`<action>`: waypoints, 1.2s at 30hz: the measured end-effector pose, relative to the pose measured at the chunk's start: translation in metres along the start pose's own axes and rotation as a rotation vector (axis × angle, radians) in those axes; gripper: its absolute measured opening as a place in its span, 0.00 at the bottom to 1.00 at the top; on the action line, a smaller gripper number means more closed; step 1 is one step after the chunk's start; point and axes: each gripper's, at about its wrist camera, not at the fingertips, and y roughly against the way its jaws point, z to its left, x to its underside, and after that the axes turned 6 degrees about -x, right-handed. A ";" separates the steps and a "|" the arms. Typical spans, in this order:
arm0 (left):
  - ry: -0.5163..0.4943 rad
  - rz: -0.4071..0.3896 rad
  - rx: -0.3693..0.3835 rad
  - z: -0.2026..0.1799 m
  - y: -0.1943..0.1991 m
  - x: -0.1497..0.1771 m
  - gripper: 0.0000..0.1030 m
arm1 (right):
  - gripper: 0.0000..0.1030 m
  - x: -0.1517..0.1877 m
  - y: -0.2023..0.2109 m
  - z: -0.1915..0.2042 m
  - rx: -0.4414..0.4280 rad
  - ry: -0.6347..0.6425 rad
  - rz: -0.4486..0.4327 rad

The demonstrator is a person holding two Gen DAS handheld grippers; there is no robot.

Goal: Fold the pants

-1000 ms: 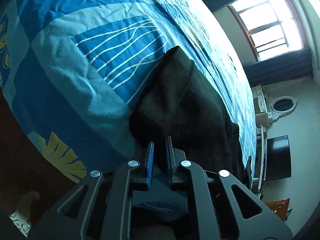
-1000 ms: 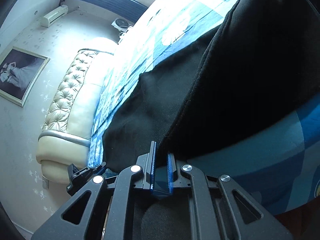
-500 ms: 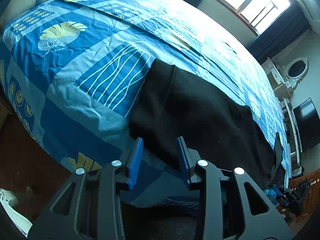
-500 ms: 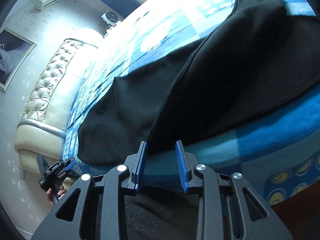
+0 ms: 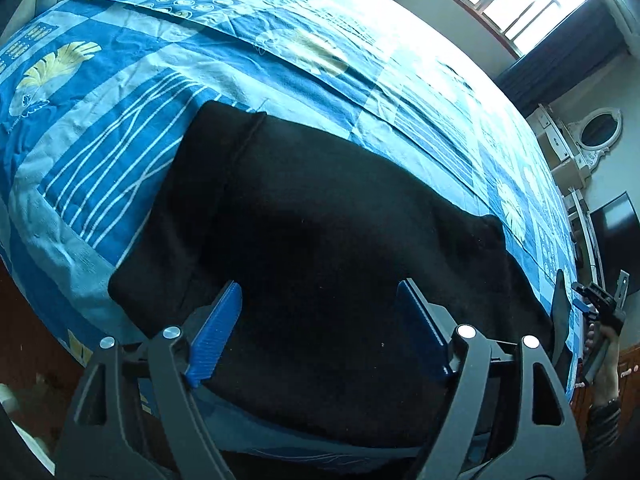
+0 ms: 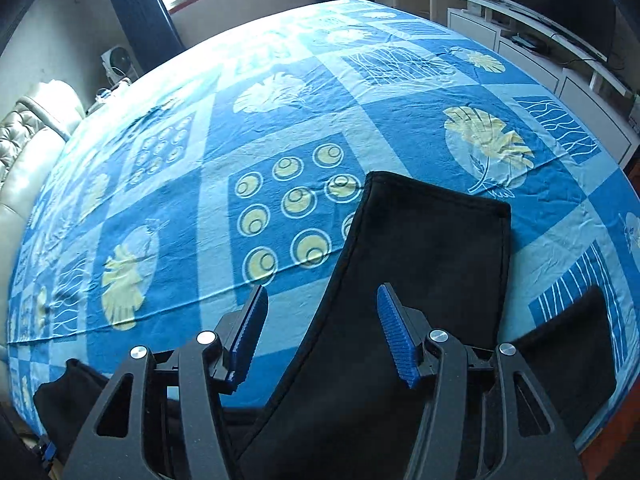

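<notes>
Black pants [image 5: 320, 240] lie flat along the bed's [image 5: 280, 32] near edge, one leg [image 6: 432, 248] pointing away; left tongs [image 5: 320, 332] and right tongs [image 6: 320, 332] gape wide, holding nothing

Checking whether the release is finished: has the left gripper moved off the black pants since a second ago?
Yes. The left gripper has opened and pulled back from the black pants, which lie flat on the blue bedspread, unheld.
</notes>
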 end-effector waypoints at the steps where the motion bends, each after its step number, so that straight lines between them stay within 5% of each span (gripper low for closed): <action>1: -0.005 -0.002 -0.005 -0.001 -0.002 0.002 0.81 | 0.55 -0.005 -0.011 0.000 0.034 -0.001 0.009; 5: -0.043 -0.010 -0.024 -0.007 -0.003 0.005 0.85 | 0.60 -0.016 -0.047 -0.003 0.166 0.029 0.053; 8: -0.029 -0.008 -0.024 -0.007 -0.005 0.004 0.87 | 0.60 -0.014 -0.059 -0.012 0.174 0.018 0.072; 10: -0.019 -0.005 -0.023 -0.006 -0.006 0.004 0.88 | 0.42 -0.013 -0.052 -0.016 0.159 0.012 0.047; 12: -0.016 -0.004 -0.029 -0.006 -0.007 0.003 0.89 | 0.13 -0.011 -0.040 -0.023 0.092 -0.010 0.022; 13: -0.018 -0.005 -0.033 -0.007 -0.007 0.004 0.89 | 0.11 -0.009 -0.031 -0.029 0.052 -0.035 -0.001; 20: -0.043 -0.011 -0.059 -0.012 -0.007 0.006 0.89 | 0.10 0.028 0.068 -0.109 -0.244 -0.238 -0.220; 25: -0.032 -0.012 -0.064 -0.012 -0.007 0.006 0.89 | 0.10 0.087 0.122 -0.178 -0.253 -0.342 -0.326; 30: -0.036 -0.019 -0.077 -0.014 -0.007 0.007 0.89 | 0.10 0.138 0.111 -0.226 -0.225 -0.441 -0.274; 36: -0.067 -0.025 -0.109 -0.019 -0.007 0.010 0.89 | 0.13 0.159 0.078 -0.256 -0.363 -0.610 -0.234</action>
